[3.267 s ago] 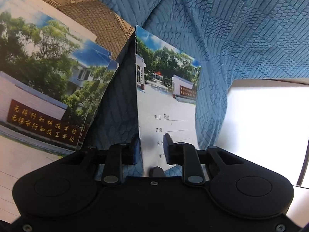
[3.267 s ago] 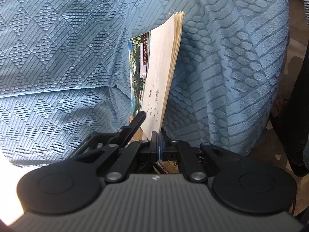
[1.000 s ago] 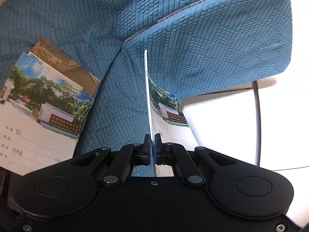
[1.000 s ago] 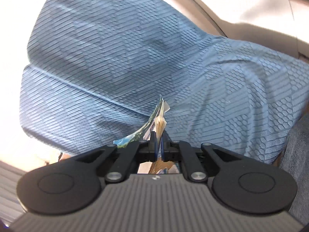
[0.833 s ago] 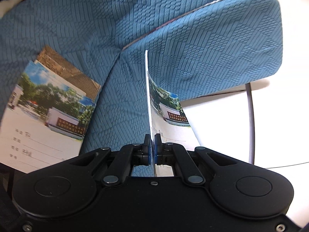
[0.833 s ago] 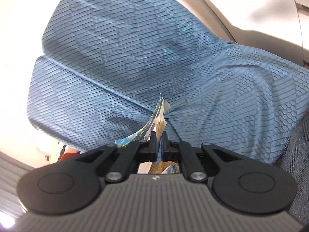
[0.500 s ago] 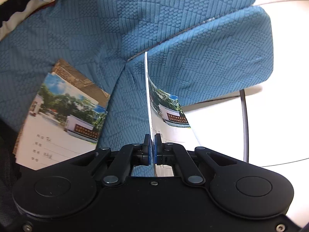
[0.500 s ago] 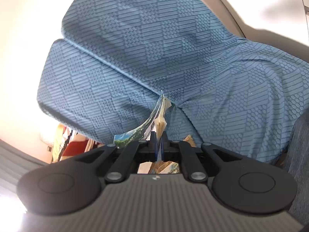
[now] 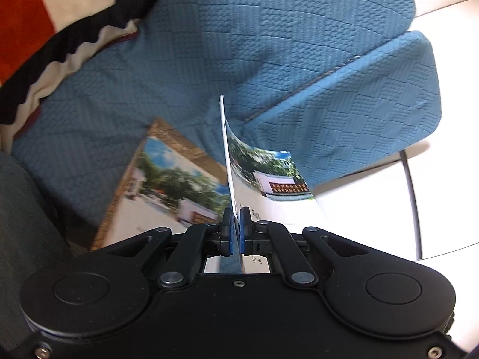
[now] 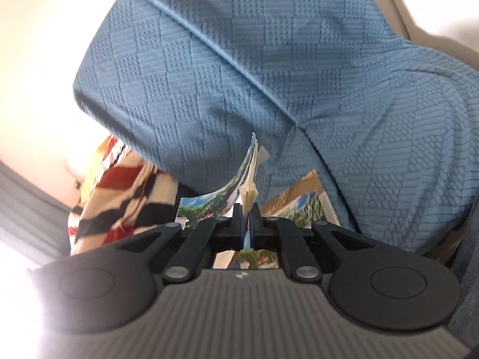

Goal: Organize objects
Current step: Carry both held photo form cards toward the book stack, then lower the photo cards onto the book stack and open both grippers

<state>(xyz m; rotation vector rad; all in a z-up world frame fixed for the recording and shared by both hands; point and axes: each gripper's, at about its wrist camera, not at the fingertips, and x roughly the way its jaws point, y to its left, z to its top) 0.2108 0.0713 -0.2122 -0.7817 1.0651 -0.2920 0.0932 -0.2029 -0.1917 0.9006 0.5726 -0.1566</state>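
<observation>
Notebooks fill both grippers: the left gripper (image 9: pixel 236 230) pinches one notebook (image 9: pixel 269 179) edge-on, cover curling toward 2 o'clock. The right gripper (image 10: pixel 243 224) clamps a second notebook (image 10: pixel 248 173). More notebooks (image 9: pixel 167 185) lie at 10 o'clock on the blue sofa cover (image 9: pixel 269 45).

I count two notebooks in my fingers (image 9: pixel 271 182) (image 10: pixel 245 179), at least two stacked (image 9: pixel 167 185) at nine o'clock, and one striped cushion (image 9: pixel 45 27).

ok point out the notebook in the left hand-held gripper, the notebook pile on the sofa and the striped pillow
held notebook (image 9: pixel 269 179), left wrist view, photo cover
notebook pile (image 9: pixel 167 185), left wrist view, top cover
striped pillow (image 9: pixel 27 21), left wrist view, red stripe
</observation>
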